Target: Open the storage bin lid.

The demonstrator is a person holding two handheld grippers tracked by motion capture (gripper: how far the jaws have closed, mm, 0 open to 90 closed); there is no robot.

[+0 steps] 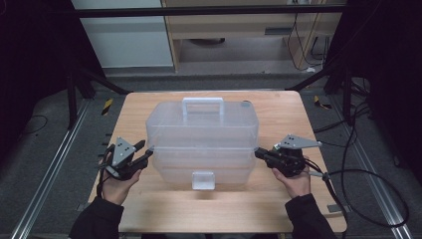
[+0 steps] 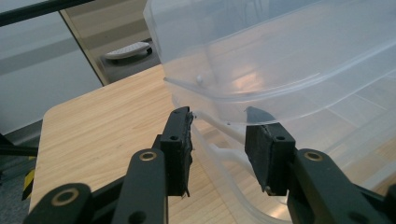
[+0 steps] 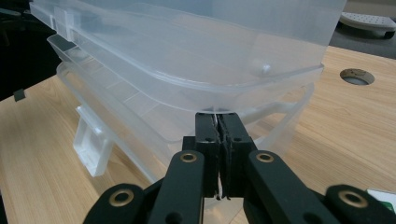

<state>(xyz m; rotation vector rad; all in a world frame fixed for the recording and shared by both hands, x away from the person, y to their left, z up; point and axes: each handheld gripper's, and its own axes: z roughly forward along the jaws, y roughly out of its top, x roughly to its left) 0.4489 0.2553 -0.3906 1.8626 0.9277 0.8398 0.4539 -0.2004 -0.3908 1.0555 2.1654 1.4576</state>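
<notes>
High view, left to right. Item one: left gripper [image 1: 148,151], held in the person's left hand [image 1: 119,185] at the left end of the clear plastic storage box [image 1: 201,142]; jaws apart, tips just at the box's side. In the left gripper view the two pads straddle a thin translucent arm or hinge piece [image 2: 219,128] under the lid rim without pressing on it. Item two: the box itself, mid-table on the wooden table [image 1: 278,209], white carry handle [image 1: 202,106] at the far side, front latch [image 1: 203,180] facing the person, lid apparently parted from the base. Item three: right gripper [image 1: 258,153] at the box's right end; jaws together, tips tucked beneath the lid rim [image 3: 219,109], nothing visibly clamped between them.

Progress, as a judgement: both ends are addressed and the lid seems part raised or part lowered; whether it is opening or closing cannot be told, and the swing remains to be finished.

Markings: no brand, label or legible writing on box, table or grippers.
</notes>
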